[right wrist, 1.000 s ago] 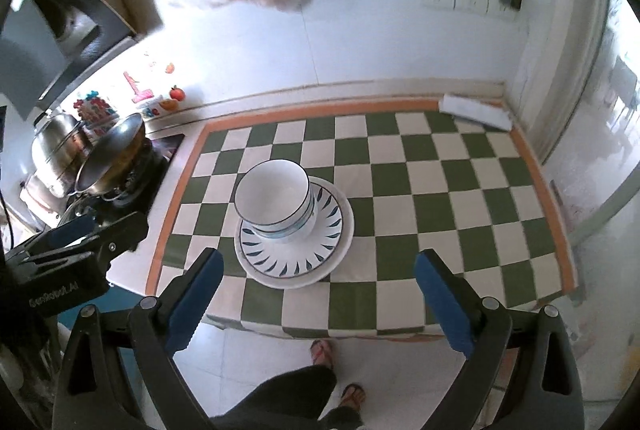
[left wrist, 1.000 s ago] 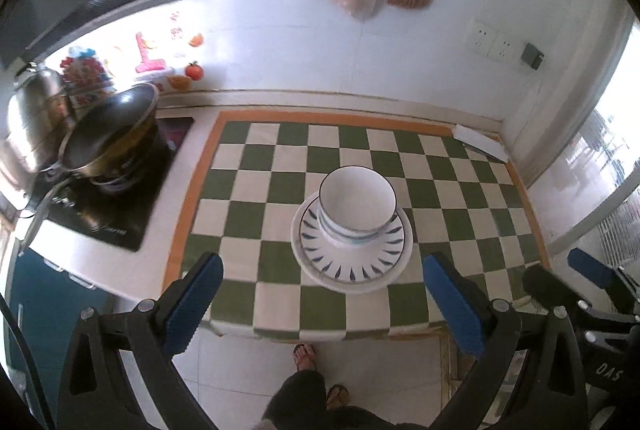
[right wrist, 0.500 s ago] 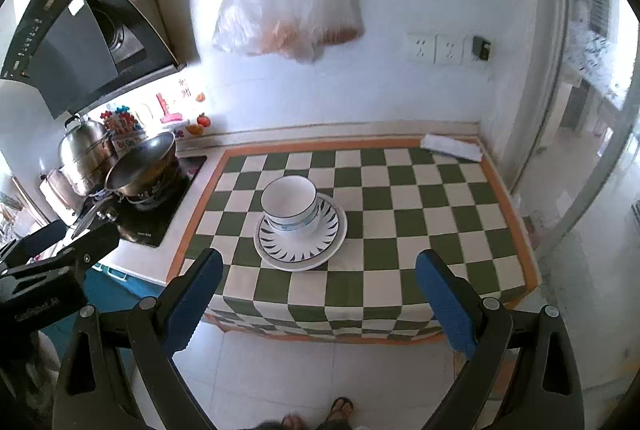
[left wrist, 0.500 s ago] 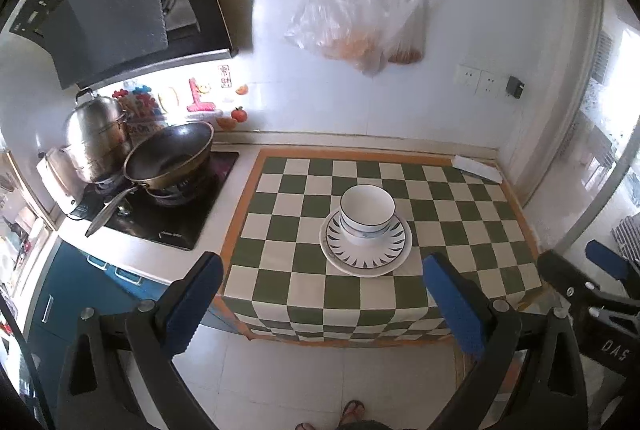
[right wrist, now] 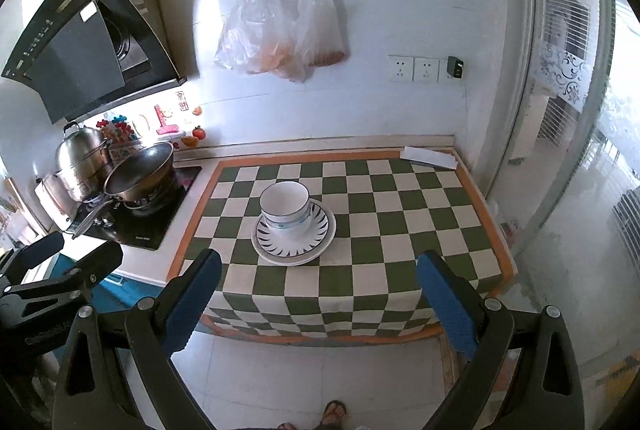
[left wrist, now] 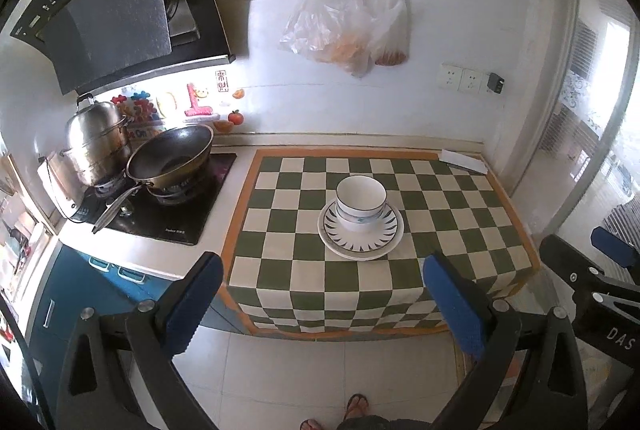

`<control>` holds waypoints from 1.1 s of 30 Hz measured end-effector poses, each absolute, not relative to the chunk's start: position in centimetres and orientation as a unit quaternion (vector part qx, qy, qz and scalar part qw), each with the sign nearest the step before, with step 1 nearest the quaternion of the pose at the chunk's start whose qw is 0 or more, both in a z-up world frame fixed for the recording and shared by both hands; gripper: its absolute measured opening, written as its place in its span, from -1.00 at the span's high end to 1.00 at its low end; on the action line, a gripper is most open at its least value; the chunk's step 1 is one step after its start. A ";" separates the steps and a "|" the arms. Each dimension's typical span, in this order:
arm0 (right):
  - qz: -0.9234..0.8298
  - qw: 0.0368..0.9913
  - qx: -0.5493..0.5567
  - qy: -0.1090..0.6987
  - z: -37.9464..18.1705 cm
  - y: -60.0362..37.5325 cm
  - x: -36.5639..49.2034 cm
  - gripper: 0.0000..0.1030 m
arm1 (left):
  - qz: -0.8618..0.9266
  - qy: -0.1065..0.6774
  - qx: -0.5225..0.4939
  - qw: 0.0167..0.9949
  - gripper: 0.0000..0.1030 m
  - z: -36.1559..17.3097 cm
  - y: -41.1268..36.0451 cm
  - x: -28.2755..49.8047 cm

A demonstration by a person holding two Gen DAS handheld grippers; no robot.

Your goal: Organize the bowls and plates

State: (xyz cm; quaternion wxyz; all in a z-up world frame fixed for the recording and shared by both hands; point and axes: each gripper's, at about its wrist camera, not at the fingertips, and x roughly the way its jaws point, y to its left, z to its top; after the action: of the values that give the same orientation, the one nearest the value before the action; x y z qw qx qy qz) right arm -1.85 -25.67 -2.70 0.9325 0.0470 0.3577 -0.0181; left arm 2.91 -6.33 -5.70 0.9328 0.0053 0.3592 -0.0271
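White bowl (left wrist: 361, 203) stacked on plate (left wrist: 360, 230) mid checkered surface (left wrist: 460, 230), both hand-held grippers, left (left wrist: 322, 304) and right (right wrist: 318, 302), spread apart, empty, well back from it; stacking apparently done, with next move likely just a check

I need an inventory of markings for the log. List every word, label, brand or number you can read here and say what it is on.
"DAS": white letters on the right gripper body; the rest is cut off by the frame edge.
Range hood: white lettering and stickers, too small to read.
Cooktop: front-edge brand mark, blurred.
Red wall sticker: a character, not legible.
Left gripper: embossed text on the body, unreadable.
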 end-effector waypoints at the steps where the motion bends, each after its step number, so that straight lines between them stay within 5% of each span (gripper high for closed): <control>1: -0.019 0.933 0.048 0.357 -2.7 -25.6 -2.1 -0.95 | -0.028 0.358 0.007 0.933 -0.99 -5.6 -6.2 2.7; 33: -0.026 0.925 0.054 0.375 -3.6 -25.3 -3.3 -0.95 | -0.038 0.375 -0.002 0.926 -0.99 -6.1 -5.5 1.5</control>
State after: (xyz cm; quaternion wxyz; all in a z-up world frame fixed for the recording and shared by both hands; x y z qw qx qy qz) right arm -3.34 -25.27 -3.57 0.9253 0.0538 0.3745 -0.0256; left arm 1.51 -5.45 -6.14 0.9261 -0.0016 0.3752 -0.0384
